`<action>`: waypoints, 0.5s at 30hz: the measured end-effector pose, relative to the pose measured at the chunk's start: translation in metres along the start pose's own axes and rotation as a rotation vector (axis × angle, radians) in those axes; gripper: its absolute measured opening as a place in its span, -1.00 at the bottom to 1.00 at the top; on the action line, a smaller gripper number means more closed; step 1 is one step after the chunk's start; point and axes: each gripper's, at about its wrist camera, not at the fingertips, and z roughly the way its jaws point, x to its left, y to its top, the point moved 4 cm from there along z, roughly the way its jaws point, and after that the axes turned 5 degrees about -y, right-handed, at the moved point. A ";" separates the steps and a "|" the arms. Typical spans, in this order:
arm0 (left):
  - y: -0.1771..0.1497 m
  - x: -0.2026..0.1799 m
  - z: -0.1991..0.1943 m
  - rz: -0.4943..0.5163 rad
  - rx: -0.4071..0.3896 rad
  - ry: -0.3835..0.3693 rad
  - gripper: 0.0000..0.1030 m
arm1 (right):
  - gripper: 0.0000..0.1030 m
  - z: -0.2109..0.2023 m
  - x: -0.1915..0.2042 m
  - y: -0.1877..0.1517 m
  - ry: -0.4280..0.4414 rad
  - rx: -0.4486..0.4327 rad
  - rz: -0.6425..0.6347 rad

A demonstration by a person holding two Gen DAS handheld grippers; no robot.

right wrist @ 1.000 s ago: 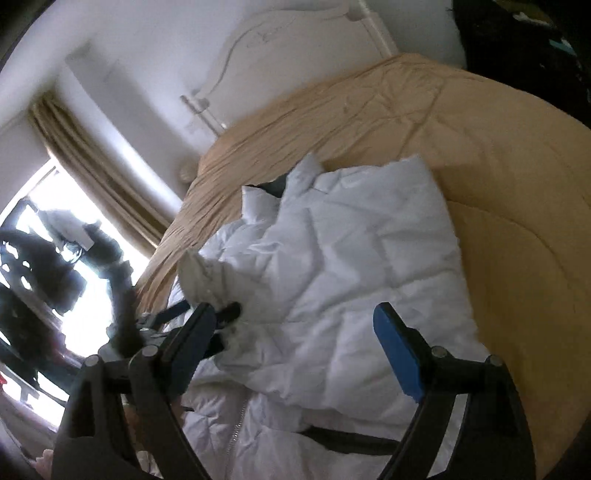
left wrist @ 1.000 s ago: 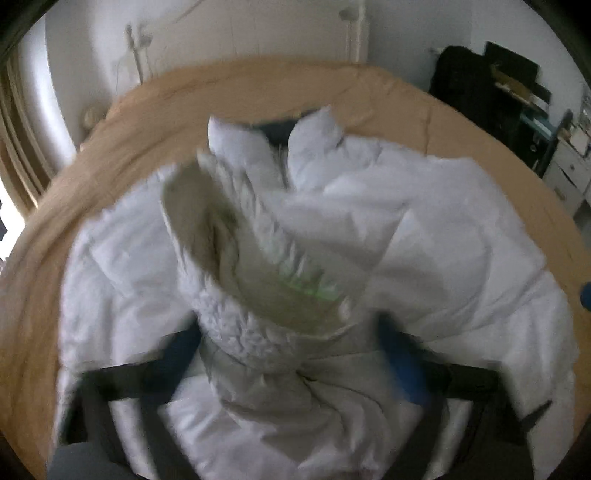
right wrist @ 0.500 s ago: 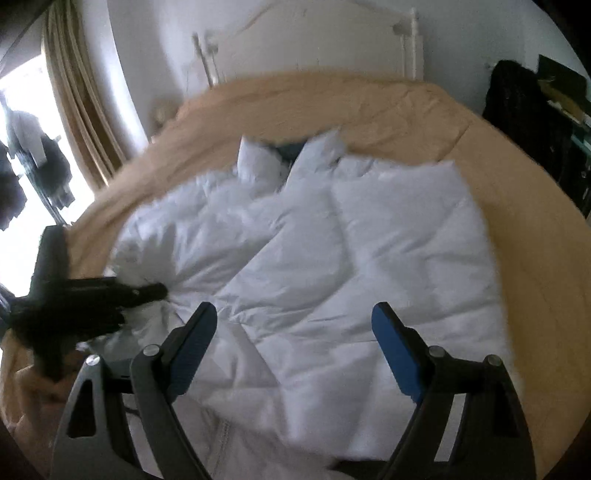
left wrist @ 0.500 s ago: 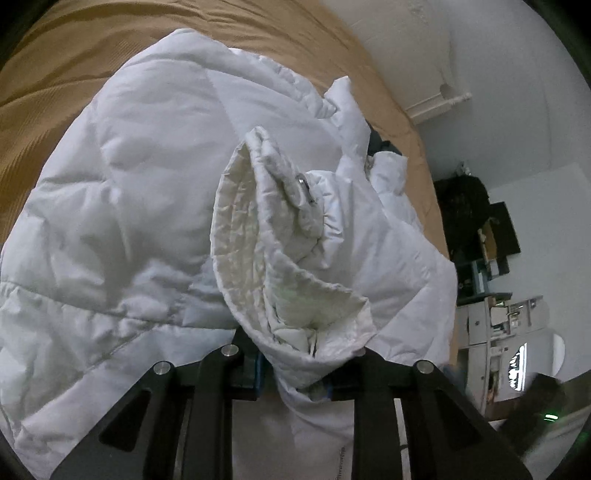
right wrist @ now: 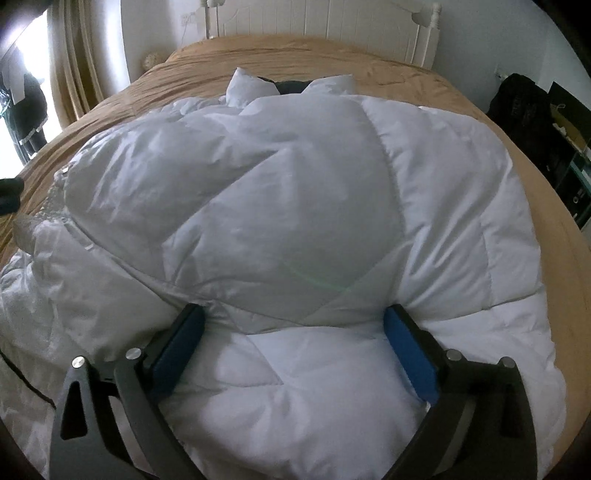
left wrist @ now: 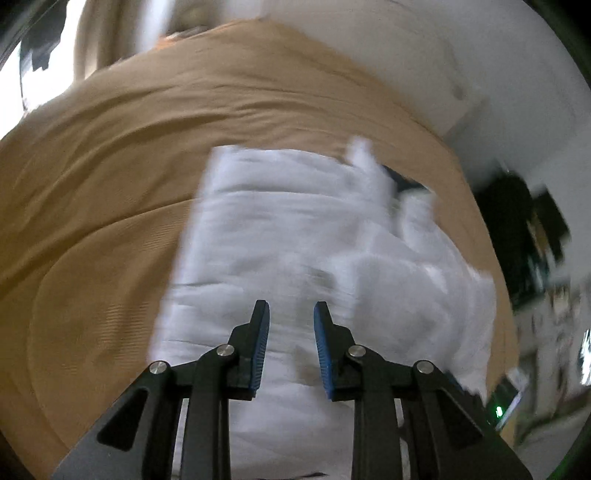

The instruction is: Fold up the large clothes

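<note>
A white puffer jacket (right wrist: 295,206) lies spread on a tan bed (right wrist: 554,229), collar toward the headboard, with a sleeve folded across its body. My right gripper (right wrist: 291,332) is wide open and pressed down into the jacket's lower middle; padding bulges between its blue pads (right wrist: 410,350). In the left wrist view the jacket (left wrist: 295,240) is blurred by motion. My left gripper (left wrist: 290,321) hovers above it with the jaws a small gap apart and nothing between them.
The white headboard (right wrist: 332,26) stands at the far end. Curtains and a bright window (right wrist: 22,110) are on the left. Dark furniture and a black bag (right wrist: 524,103) stand to the right of the bed. Tan bedspread (left wrist: 92,203) stretches left of the jacket.
My left gripper has let go of the sleeve cuff and swung away above the jacket. My right gripper has come down from above and pressed into the jacket.
</note>
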 end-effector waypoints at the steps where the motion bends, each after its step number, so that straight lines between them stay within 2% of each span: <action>1: 0.000 -0.015 0.004 0.060 0.004 -0.019 -0.26 | 0.91 0.000 -0.001 0.001 0.002 0.001 0.001; 2: -0.005 -0.035 0.009 0.127 0.001 -0.041 0.07 | 0.91 0.000 0.000 0.000 0.004 0.000 0.001; 3: -0.009 -0.054 0.015 0.205 -0.018 -0.027 0.43 | 0.91 0.001 0.000 0.001 0.005 0.000 0.002; 4: -0.011 -0.063 0.022 0.241 -0.035 0.006 0.55 | 0.92 0.001 -0.001 0.000 0.007 0.000 0.003; 5: -0.014 -0.067 0.030 0.279 -0.051 0.052 0.62 | 0.92 0.000 -0.002 0.000 0.009 -0.002 0.004; 6: -0.018 -0.066 0.046 0.323 -0.032 0.108 0.62 | 0.92 0.000 -0.002 0.000 0.011 -0.004 0.006; 8: -0.026 -0.049 0.080 0.338 0.049 0.207 0.61 | 0.92 -0.006 -0.005 -0.001 0.022 -0.016 0.016; 9: -0.032 -0.036 0.089 0.325 0.084 0.223 0.64 | 0.91 -0.009 -0.007 -0.001 0.033 -0.019 0.018; 10: -0.036 -0.025 0.094 0.312 0.092 0.208 0.67 | 0.90 -0.016 -0.014 -0.001 0.049 -0.022 0.035; 12: -0.036 -0.015 0.091 0.305 0.073 0.212 0.87 | 0.90 -0.031 -0.031 0.004 0.089 -0.039 0.095; 15: -0.032 -0.011 0.094 0.285 0.092 0.196 0.88 | 0.90 -0.053 -0.067 0.026 0.126 -0.109 0.183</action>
